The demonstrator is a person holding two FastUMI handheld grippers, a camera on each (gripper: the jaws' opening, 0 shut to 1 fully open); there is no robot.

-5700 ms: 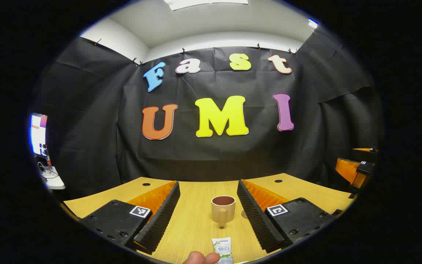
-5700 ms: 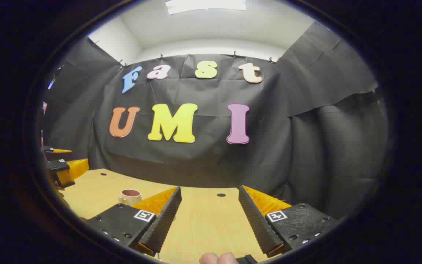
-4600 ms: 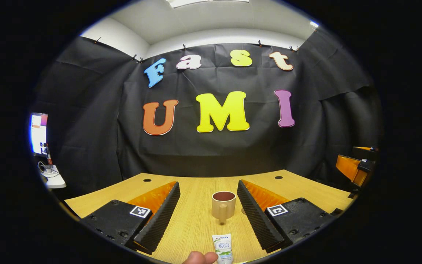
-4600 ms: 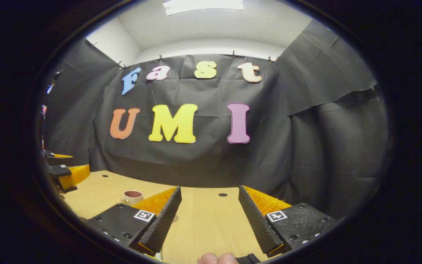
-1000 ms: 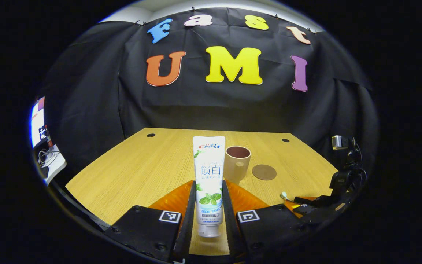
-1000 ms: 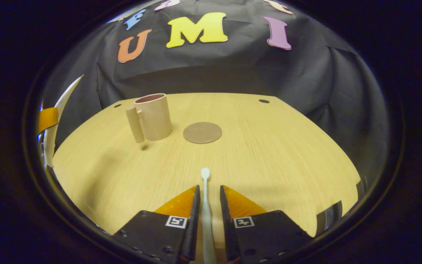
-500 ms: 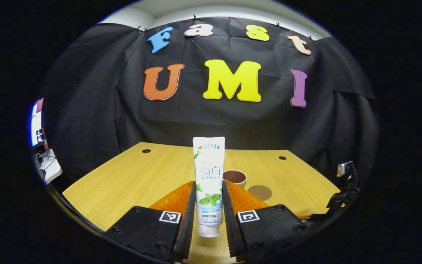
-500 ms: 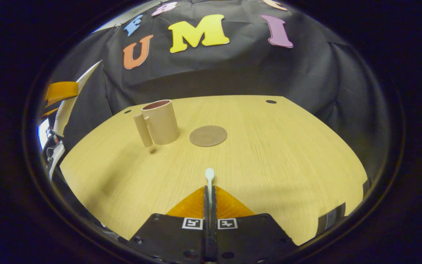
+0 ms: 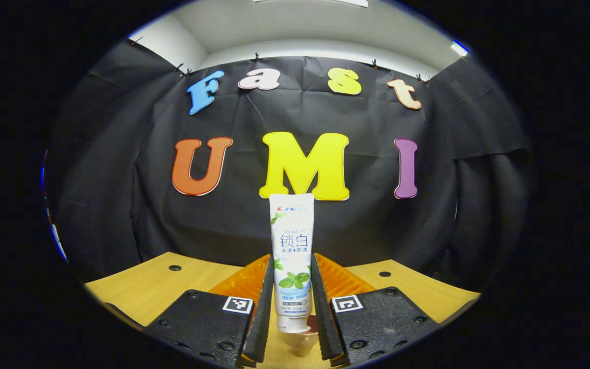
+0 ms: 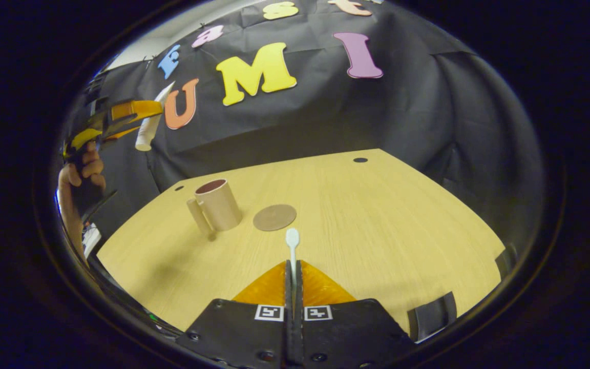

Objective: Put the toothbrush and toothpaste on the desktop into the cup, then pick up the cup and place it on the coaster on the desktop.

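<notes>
1. Your left claw (image 9: 292, 302) is clamped on the toothpaste (image 9: 291, 246): both fingers press its lower body, cap end toward the camera, flat crimped end pointing away along the fingers.
2. In the right gripper view that same left claw (image 10: 121, 120) sits high up, off to the left of the right claw, with your hand (image 10: 77, 171) under it and the toothpaste (image 10: 152, 123) tilted cap-down. My guess: you hold it that way so the cap end can go into the cup first.
3. Your right claw (image 10: 293, 277) is closed tight on the toothbrush (image 10: 292, 251), handle pinched between the fingers, head sticking out just past the tips.
4. The cup (image 10: 216, 204) stands upright ahead and left of the right claw, mouth open, handle turned toward the camera. In the left gripper view, part of the cup (image 9: 309, 328) peeks out just below the toothpaste cap, between the fingers.
5. The coaster (image 10: 274, 217) lies flat just beside the cup, bare, ahead of the toothbrush head.
6. The desk (image 10: 377, 220) is light wood grain with small round holes near its far edge. Black cloth wall behind, pale ceiling above.
</notes>
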